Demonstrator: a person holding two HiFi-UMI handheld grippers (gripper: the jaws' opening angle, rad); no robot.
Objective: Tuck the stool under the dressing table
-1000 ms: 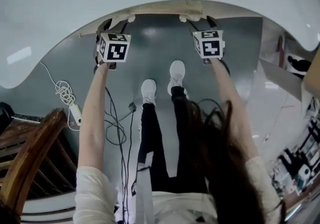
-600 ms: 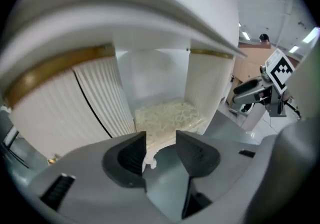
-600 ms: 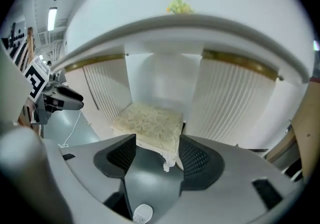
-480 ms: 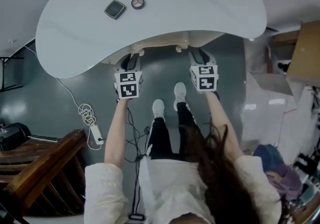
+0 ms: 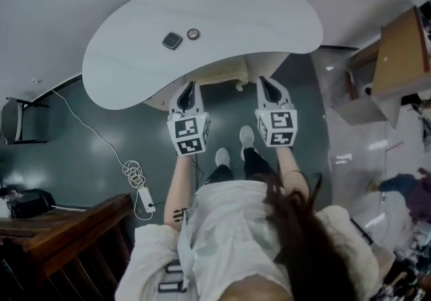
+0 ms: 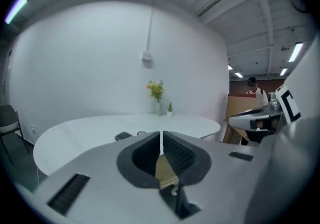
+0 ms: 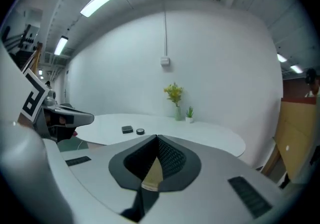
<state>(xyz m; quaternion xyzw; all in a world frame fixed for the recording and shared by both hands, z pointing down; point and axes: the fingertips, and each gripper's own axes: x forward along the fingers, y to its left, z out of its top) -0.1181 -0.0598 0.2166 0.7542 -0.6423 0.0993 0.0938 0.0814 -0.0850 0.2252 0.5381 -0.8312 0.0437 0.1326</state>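
Dressing table [image 5: 222, 17]: stool [image 5: 219, 78] sits under it, only its cream front edge showing. Left gripper [image 5: 189, 85] and right gripper [image 5: 264, 81] have just been closing, jaws together, nothing between. Risk: 2 grippers hang near the rim and could clip it; shoes [image 5: 246, 138] could nudge the stool.

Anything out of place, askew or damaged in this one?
Nothing stands out. The stool sits under the dressing table, only its cream edge showing. A coiled cable and power strip lie loose on the floor at the left; nothing looks spilled or damaged.
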